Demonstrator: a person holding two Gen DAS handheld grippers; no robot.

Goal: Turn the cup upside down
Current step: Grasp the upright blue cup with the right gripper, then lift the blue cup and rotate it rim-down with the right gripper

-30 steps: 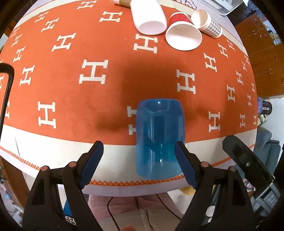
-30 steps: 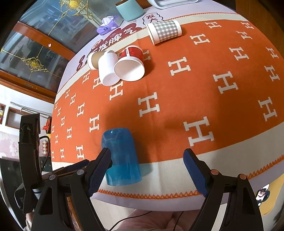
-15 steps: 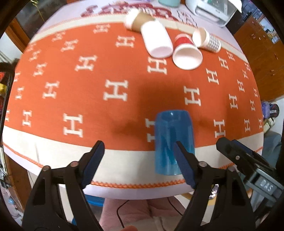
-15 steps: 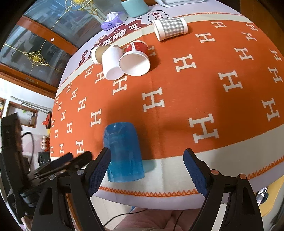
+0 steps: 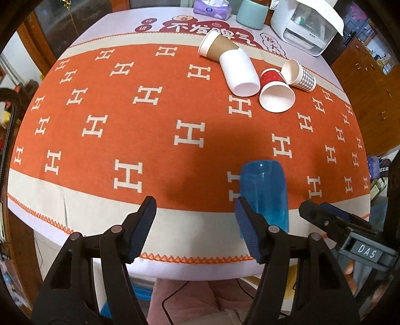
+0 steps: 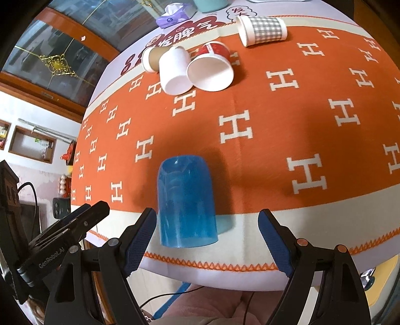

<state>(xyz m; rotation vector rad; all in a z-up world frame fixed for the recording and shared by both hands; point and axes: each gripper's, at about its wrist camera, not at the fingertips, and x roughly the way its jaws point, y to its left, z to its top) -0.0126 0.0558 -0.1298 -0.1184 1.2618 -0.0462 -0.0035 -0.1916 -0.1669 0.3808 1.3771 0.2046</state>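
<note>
A translucent blue cup [image 5: 265, 192] stands upside down, mouth on the cloth, near the table's front edge; it also shows in the right wrist view [image 6: 186, 200]. My left gripper [image 5: 196, 230] is open and empty; the cup stands just past its right finger. My right gripper [image 6: 211, 240] is open and empty; the cup stands just ahead of it, close to its left finger. Neither gripper touches the cup.
Several paper cups lie on their sides at the back: brown [image 5: 216, 47], white [image 5: 240, 72], red [image 5: 275, 93] and checked [image 5: 298, 76]. A tissue box [image 5: 212, 8], a teal jar [image 5: 251, 12] and a white appliance [image 5: 303, 27] stand behind. The orange H-patterned cloth [image 5: 125, 112] covers the table.
My left gripper has pulled back and to the left, away from the blue cup. The cup stands where it was. My right gripper has shifted so the cup sits closer to its centre.
</note>
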